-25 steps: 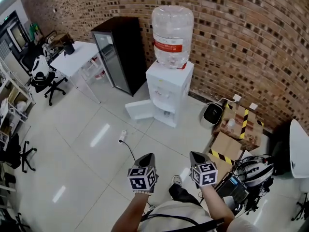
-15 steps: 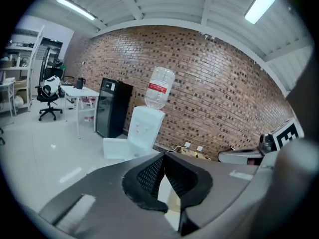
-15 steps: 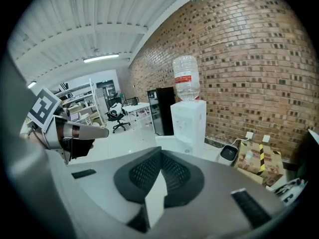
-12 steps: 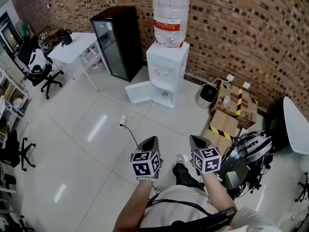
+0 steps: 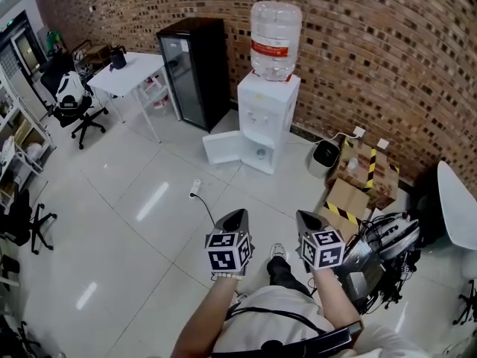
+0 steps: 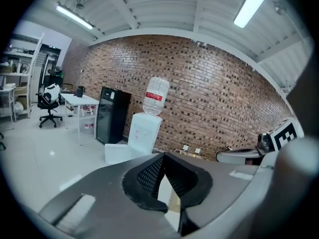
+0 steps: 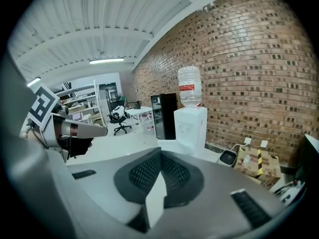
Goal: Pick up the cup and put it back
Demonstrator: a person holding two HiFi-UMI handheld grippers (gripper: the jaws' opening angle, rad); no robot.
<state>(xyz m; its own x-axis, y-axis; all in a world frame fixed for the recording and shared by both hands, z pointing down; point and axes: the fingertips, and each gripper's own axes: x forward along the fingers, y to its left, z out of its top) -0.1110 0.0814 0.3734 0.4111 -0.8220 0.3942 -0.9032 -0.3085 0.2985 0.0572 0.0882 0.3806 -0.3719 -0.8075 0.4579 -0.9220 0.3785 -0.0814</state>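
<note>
Both grippers (image 5: 237,215) (image 5: 302,217) closed (empty); bottle (image 5: 276,39) — atop dispenser (image 5: 264,114).

A white tabletop (image 5: 458,207) is cut off at the head view's right edge, shelving (image 5: 13,136) at its left, and the inside of the water dispenser's (image 5: 267,114) open lower compartment is too small to make out.

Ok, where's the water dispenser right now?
Head view, top centre: the water dispenser stands against the brick wall, with the black fridge on its left and the small bin on its right.
</note>
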